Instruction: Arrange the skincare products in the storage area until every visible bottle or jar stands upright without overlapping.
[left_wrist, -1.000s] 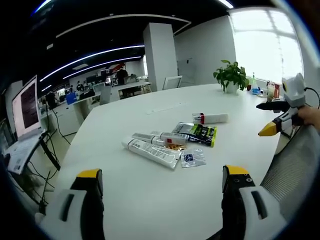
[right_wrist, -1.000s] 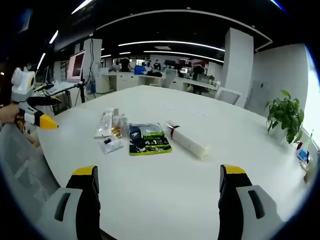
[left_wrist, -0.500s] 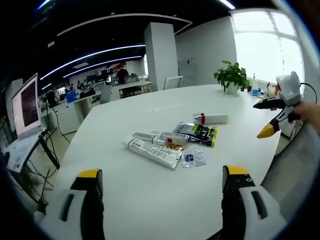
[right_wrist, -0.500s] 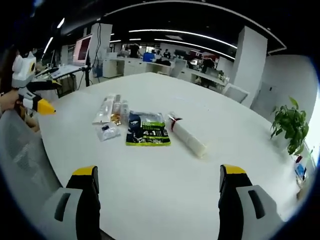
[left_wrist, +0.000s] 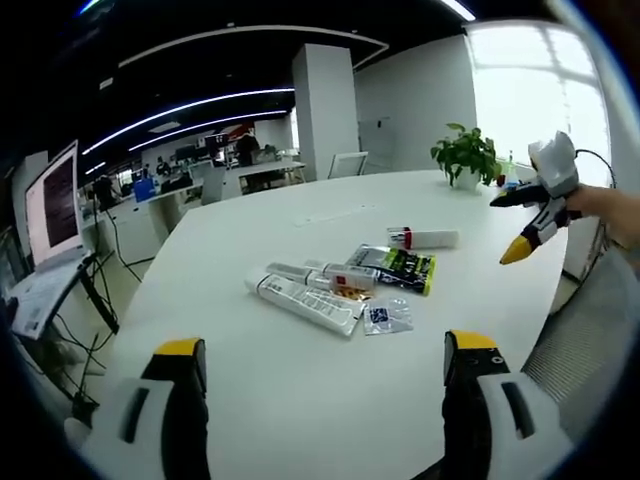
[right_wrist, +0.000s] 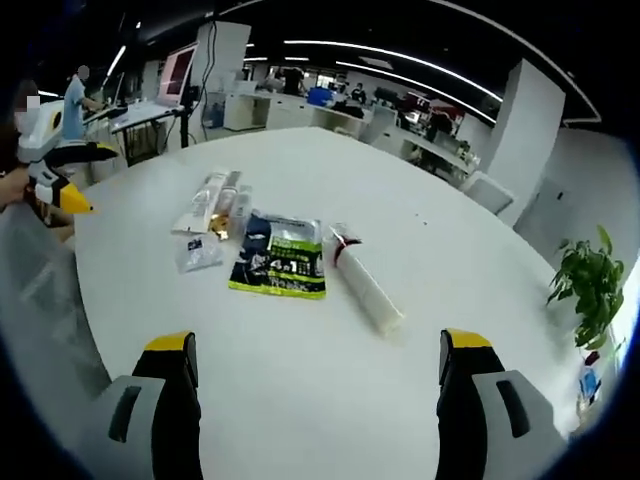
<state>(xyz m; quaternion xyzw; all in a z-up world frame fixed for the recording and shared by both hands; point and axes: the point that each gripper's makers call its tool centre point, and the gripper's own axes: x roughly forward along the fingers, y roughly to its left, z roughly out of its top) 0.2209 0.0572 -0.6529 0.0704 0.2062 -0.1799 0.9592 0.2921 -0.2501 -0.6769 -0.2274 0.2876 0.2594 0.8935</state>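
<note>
Several skincare items lie flat in a cluster on the white round table (left_wrist: 280, 390). A long white tube (left_wrist: 300, 303) lies nearest, a smaller tube with an orange label (left_wrist: 338, 278) behind it, then a dark green sachet pack (left_wrist: 395, 265), a white tube with a red band (left_wrist: 425, 237) and a small clear sachet (left_wrist: 385, 317). From the other side I see the red-banded tube (right_wrist: 365, 290), the pack (right_wrist: 282, 256), the tubes (right_wrist: 208, 200) and the sachet (right_wrist: 198, 252). My left gripper (left_wrist: 325, 346) is open and empty short of the cluster. My right gripper (right_wrist: 315, 345) is open and empty too, and appears hand-held (left_wrist: 535, 200) in the air.
A potted plant (left_wrist: 463, 155) stands at the table's far edge. A mesh chair back (left_wrist: 590, 320) is by the near right edge. A screen on a stand (left_wrist: 55, 215) is off to the left. The left gripper (right_wrist: 55, 160) hovers at the table's left side.
The right gripper has lifted and moved toward the table, so its view now looks down more steeply on the cluster. The left gripper has barely moved. The items lie unchanged.
</note>
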